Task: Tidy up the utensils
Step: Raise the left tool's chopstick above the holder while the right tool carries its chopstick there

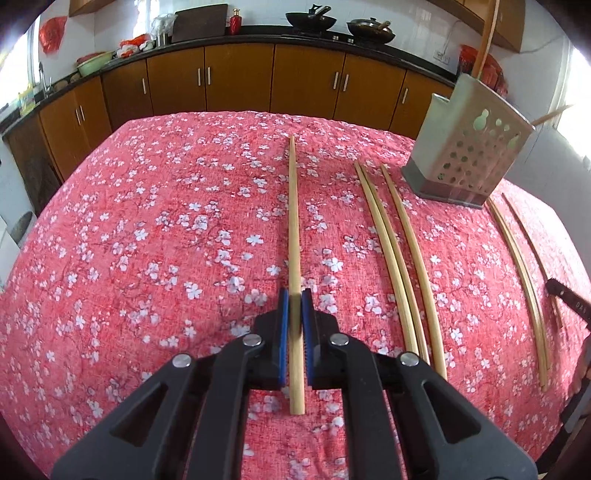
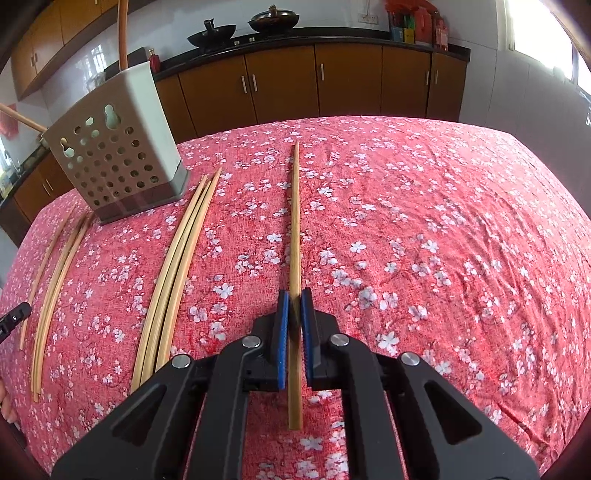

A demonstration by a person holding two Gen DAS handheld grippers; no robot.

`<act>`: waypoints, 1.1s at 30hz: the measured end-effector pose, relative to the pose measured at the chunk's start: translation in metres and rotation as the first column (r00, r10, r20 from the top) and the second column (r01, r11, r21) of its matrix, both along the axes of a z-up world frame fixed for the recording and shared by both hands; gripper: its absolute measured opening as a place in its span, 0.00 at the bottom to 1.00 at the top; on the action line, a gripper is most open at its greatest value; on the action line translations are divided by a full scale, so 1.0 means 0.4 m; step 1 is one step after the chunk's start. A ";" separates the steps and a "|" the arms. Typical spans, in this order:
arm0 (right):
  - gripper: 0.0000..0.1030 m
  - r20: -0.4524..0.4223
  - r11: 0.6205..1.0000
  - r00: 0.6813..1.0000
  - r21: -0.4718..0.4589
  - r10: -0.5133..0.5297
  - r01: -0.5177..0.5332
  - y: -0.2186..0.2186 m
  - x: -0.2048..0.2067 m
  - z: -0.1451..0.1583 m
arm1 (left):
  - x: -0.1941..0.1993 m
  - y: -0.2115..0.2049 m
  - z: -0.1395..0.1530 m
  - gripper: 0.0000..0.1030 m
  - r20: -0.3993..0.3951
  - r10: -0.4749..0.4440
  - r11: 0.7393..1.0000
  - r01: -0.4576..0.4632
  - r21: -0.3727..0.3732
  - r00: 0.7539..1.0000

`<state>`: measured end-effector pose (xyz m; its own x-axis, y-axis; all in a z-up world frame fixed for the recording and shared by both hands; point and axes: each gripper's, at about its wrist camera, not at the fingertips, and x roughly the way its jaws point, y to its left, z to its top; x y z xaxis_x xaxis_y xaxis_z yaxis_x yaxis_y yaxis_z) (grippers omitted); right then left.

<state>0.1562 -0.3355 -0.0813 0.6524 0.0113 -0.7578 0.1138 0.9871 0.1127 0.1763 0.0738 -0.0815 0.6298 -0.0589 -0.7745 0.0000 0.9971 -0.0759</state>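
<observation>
One chopstick (image 1: pixel 294 221) is clamped in the left claw (image 1: pixel 295 299), blue pads closed tight on it, tip pointing away over the table (image 1: pixel 147 221). On the other side it's the same picture: the right claw (image 2: pixel 294 299) is pinched shut on a second chopstick (image 2: pixel 295 221), also aimed forward. Between the two hands, loose chopsticks lie on the red flowered cloth: three (image 1: pixel 391 251) just right of the left claw, a further pair (image 1: pixel 517 258) beyond them. The perforated holder (image 2: pixel 114 162) stands upright at the far side of those, with two sticks (image 2: pixel 123 33) poking out of its top. Brown cabinets (image 1: pixel 240 77) and woks (image 1: pixel 311 20) fill the background.
</observation>
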 end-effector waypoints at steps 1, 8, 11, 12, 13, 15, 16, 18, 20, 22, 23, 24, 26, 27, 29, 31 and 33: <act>0.07 0.011 1.000 1.000 0.008 -0.002 0.002 -0.002 -0.007 0.008 | -0.001 -0.004 0.004 0.08 0.001 0.001 1.000 -0.001 0.002 1.000; 0.07 0.235 1.000 0.972 0.005 -0.020 0.020 -0.013 -0.082 0.173 | -0.050 0.006 0.150 0.08 0.175 0.011 0.999 -0.005 -0.036 0.985; 0.07 0.319 1.000 0.947 0.006 -0.025 0.024 -0.020 -0.106 0.235 | -0.073 0.007 0.241 0.08 0.279 0.018 0.999 -0.005 -0.046 0.960; 0.07 0.343 1.000 0.939 0.006 -0.025 0.025 -0.021 -0.113 0.255 | -0.077 0.005 0.263 0.08 0.303 0.019 0.999 -0.004 -0.049 0.953; 0.07 0.356 1.000 0.934 0.005 -0.026 0.026 -0.023 -0.113 0.268 | -0.082 0.003 0.292 0.08 0.333 0.021 0.999 -0.004 -0.051 0.943; 0.07 0.385 1.000 0.923 0.004 -0.025 0.026 -0.022 -0.117 0.298 | -0.080 -0.007 0.323 0.08 0.362 0.021 0.999 -0.003 -0.050 0.932; 0.07 0.393 1.000 0.919 0.006 -0.026 0.026 -0.022 -0.117 0.307 | -0.081 -0.008 0.341 0.08 0.376 0.020 0.999 0.001 -0.054 0.926; 0.07 0.402 1.000 0.915 0.018 -0.028 0.022 -0.022 -0.119 0.320 | -0.074 -0.016 0.364 0.08 0.383 0.013 0.998 0.013 -0.065 0.924; 0.07 0.411 0.999 0.911 0.031 -0.023 0.012 -0.020 -0.115 0.340 | -0.071 -0.020 0.392 0.08 0.387 -0.005 0.996 0.040 -0.084 0.922; 0.07 0.436 0.999 0.900 0.042 -0.014 -0.005 -0.016 -0.118 0.377 | -0.075 -0.033 0.424 0.08 0.399 -0.033 0.993 0.074 -0.088 0.916; 0.07 0.446 0.999 0.895 0.047 -0.010 -0.012 -0.015 -0.122 0.391 | -0.078 -0.044 0.438 0.08 0.405 -0.047 0.992 0.089 -0.084 0.913; 0.07 0.462 0.998 0.887 0.054 -0.003 -0.025 -0.012 -0.124 0.413 | -0.082 -0.054 0.454 0.08 0.413 -0.063 0.991 0.105 -0.079 0.909; 0.07 0.496 0.996 0.868 0.067 0.012 -0.052 -0.004 -0.128 0.457 | -0.093 -0.077 0.489 0.08 0.435 -0.093 0.987 0.139 -0.076 0.896; 0.07 0.511 0.995 0.859 0.073 0.018 -0.064 -0.001 -0.128 0.474 | -0.096 -0.091 0.510 0.08 0.451 -0.106 0.985 0.156 -0.077 0.886; 0.07 0.544 0.992 0.839 0.085 0.030 -0.091 0.011 -0.126 0.512 | -0.100 -0.115 0.541 0.08 0.478 -0.124 0.980 0.182 -0.078 0.870; 0.07 0.570 0.989 0.821 0.096 0.036 -0.110 0.026 -0.118 0.540 | -0.099 -0.143 0.572 0.08 0.510 -0.132 0.978 0.194 -0.071 0.850; 0.07 0.604 0.986 0.796 0.107 0.039 -0.130 0.045 -0.103 0.574 | -0.091 -0.174 0.608 0.08 0.545 -0.135 0.974 0.211 -0.079 0.828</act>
<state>0.1149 -0.3174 0.1481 0.9658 0.1613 -0.2029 -0.1048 0.9589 0.2636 0.1400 0.0041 0.1617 0.9117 -0.2819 -0.2989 0.2496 0.9579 -0.1421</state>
